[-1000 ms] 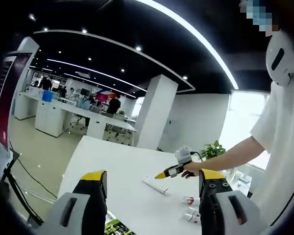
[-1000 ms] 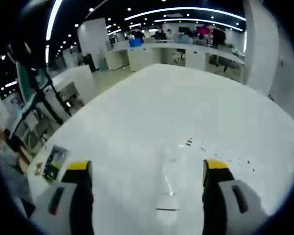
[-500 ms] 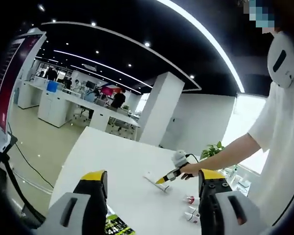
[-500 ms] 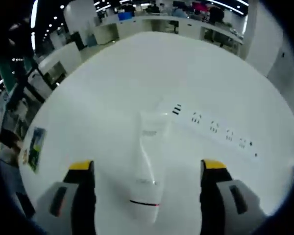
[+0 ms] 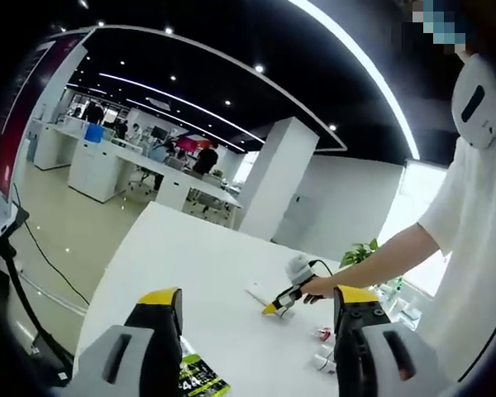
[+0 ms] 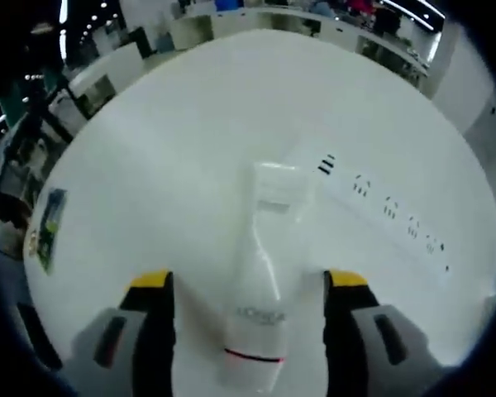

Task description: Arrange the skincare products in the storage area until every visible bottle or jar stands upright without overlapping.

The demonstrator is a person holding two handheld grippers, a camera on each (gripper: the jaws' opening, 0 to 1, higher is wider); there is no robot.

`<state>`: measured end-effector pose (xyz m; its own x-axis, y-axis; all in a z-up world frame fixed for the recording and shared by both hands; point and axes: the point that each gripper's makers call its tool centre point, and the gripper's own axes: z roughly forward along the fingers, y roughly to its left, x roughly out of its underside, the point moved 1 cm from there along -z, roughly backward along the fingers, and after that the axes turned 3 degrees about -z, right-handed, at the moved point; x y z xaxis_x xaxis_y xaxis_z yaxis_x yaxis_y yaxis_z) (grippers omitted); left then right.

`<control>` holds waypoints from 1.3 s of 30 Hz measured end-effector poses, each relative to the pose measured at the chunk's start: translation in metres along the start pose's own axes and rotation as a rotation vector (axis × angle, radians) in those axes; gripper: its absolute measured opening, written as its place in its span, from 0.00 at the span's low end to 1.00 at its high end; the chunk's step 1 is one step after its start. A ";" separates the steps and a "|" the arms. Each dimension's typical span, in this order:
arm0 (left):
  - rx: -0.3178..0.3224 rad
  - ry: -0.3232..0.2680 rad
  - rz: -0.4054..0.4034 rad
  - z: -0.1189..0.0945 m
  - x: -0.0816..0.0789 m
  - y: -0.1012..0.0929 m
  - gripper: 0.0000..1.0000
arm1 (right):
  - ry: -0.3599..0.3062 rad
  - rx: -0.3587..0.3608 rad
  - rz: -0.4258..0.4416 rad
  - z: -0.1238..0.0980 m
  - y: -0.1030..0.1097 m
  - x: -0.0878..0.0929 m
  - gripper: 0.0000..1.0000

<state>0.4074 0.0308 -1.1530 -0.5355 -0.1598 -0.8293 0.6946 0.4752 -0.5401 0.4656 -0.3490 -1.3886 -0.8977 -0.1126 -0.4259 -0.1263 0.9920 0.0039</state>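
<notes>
Leaflet (image 5: 200, 382): lies flat on the table (image 5: 182, 273), near its edge, well left of the tube.
Left gripper (image 5: 252, 351): held back above the table, fingers (image 5: 159, 308) apart and empty; likely waiting its turn.
Tube (image 6: 263, 289): white squeeze tube lying on its side on the table, cap end toward the camera, so it is not yet upright.
Right gripper (image 6: 248, 331): straddles the tube, fingers (image 6: 155, 288) apart either side, not touching; apparently lined up to close on it and stand it.
Small bottles (image 5: 321, 349): lying right of the tube, toward the person; also seemingly waiting.
</notes>
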 end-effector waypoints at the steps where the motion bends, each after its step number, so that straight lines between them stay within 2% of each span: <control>1: -0.005 0.002 -0.002 0.000 0.000 0.002 0.77 | 0.003 0.015 -0.018 0.000 -0.002 0.001 0.68; 5: -0.014 0.001 -0.009 -0.002 0.000 0.005 0.77 | -0.004 0.023 -0.021 -0.001 -0.010 0.001 0.61; 11: -0.022 0.015 -0.024 -0.003 0.007 0.010 0.77 | -0.019 0.017 -0.037 -0.001 -0.008 0.001 0.55; 14: -0.013 0.028 -0.020 0.001 0.009 0.009 0.76 | -0.022 0.020 -0.058 -0.001 -0.014 0.001 0.33; 15: -0.007 0.030 -0.017 0.002 0.009 0.008 0.76 | 0.005 -0.003 -0.012 0.000 -0.009 0.008 0.33; 16: -0.004 0.030 -0.017 0.003 0.009 0.007 0.76 | -0.020 0.020 -0.048 0.002 -0.010 0.005 0.32; 19: 0.008 0.032 -0.017 0.005 0.009 0.005 0.76 | -0.007 0.024 -0.036 0.005 -0.008 0.007 0.29; 21: 0.014 0.042 -0.012 0.005 0.011 0.003 0.76 | 0.004 0.016 -0.078 0.005 -0.005 0.007 0.24; 23: 0.017 0.049 -0.003 0.005 0.011 0.001 0.76 | 0.013 0.001 -0.156 0.002 -0.001 0.009 0.20; 27: 0.018 0.045 0.000 0.004 0.009 -0.001 0.75 | 0.008 -0.004 -0.138 -0.008 0.002 0.013 0.11; 31: 0.029 0.041 0.009 0.003 0.005 -0.004 0.75 | 0.011 -0.027 -0.128 -0.013 0.006 0.016 0.08; 32: 0.034 0.042 0.017 0.003 0.004 -0.006 0.75 | 0.003 -0.015 -0.153 -0.017 0.006 0.017 0.07; 36: 0.050 0.033 0.036 0.000 -0.001 -0.013 0.75 | -0.018 -0.041 -0.115 -0.028 0.013 0.021 0.06; 39: 0.056 0.031 0.041 -0.003 -0.001 -0.016 0.74 | -0.038 -0.044 -0.123 -0.036 0.019 0.023 0.06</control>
<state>0.3950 0.0254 -1.1432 -0.5200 -0.1138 -0.8465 0.7417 0.4315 -0.5136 0.4271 -0.3344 -1.3657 -0.8581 -0.2298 -0.4592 -0.2532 0.9673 -0.0109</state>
